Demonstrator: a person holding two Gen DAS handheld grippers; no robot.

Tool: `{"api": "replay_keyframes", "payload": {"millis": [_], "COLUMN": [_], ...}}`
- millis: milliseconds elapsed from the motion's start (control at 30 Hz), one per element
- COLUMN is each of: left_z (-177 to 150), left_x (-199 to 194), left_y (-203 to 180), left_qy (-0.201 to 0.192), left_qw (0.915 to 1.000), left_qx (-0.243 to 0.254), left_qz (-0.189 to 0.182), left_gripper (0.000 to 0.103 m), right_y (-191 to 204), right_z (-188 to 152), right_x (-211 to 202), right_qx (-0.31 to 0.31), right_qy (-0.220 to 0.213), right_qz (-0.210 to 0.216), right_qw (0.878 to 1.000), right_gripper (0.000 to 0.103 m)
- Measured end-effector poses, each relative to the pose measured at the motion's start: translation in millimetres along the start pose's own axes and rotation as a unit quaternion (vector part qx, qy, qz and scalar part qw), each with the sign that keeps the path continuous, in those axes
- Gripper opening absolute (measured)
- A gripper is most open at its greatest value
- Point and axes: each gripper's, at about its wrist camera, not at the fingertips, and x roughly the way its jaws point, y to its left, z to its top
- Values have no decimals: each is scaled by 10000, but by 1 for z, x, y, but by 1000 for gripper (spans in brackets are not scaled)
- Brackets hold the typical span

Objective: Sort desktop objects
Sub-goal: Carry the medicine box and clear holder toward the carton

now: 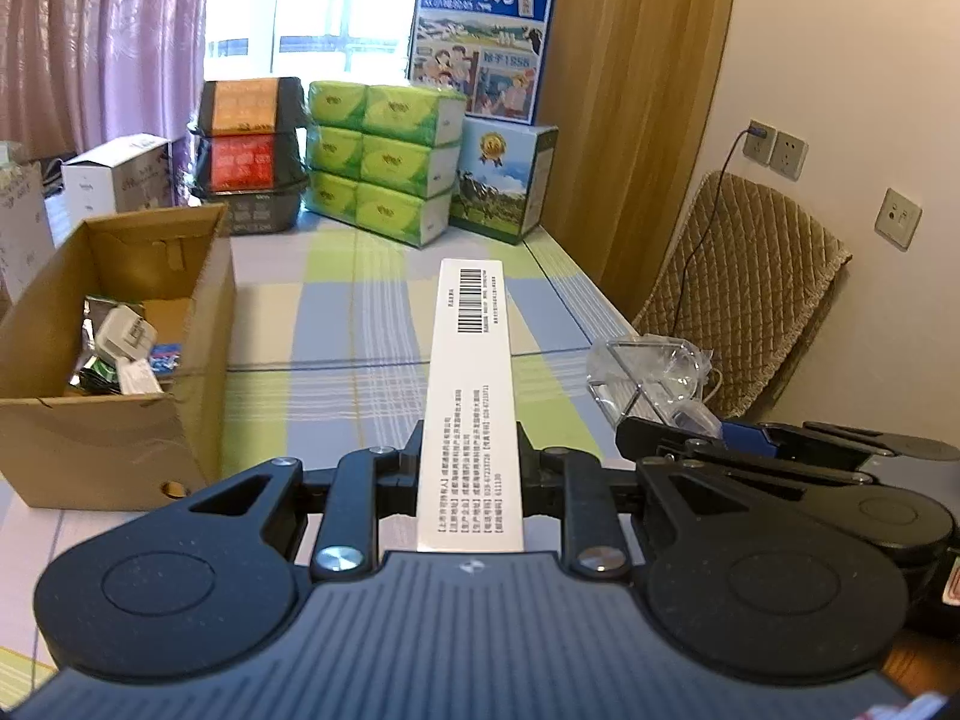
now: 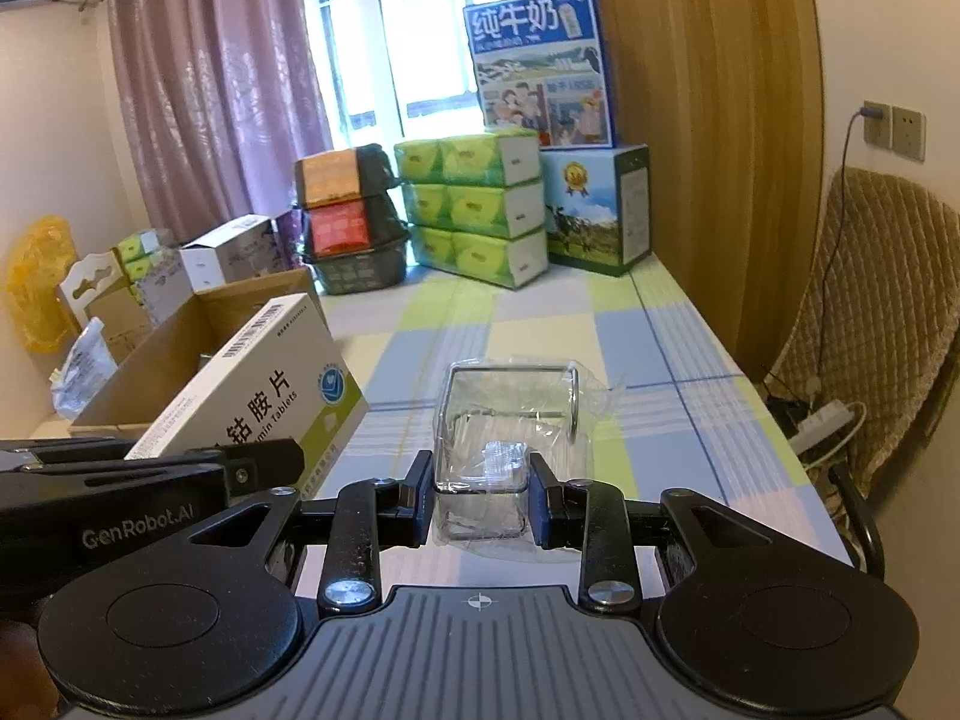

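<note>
My tabletop [image 2: 540,324] wears a blue, green and white check cloth; tissue packs [image 2: 474,204] and milk cartons [image 2: 540,66] are stacked by the curtained window. The open cardboard box [image 1: 114,420] on its left side holds a white charger and packets. My left hand-held gripper [image 1: 471,462] clamps the tablet box [image 1: 471,390]. My right hand-held gripper [image 2: 480,495] pinches a clear bag [image 2: 510,420] with a wire holder inside it.
</note>
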Motion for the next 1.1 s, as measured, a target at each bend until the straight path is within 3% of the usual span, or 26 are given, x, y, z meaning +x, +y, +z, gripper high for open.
{"api": "replay_keyframes", "payload": {"millis": [500, 1100], "left_z": [7, 5], "left_x": [-35, -97], "left_y": [32, 105], "left_qy": [-199, -400], "left_qw": [9991, 9897], "left_qx": [-233, -553], "left_qz": [288, 1256], "left_gripper": [19, 19], "right_y": [26, 97], "right_z": [4, 8], "right_x": [-8, -9], "right_qx": [-145, -599], "right_qy": [-64, -87], "right_qz": [229, 1002], "right_qw": [9996, 9931], "right_gripper": [28, 28]}}
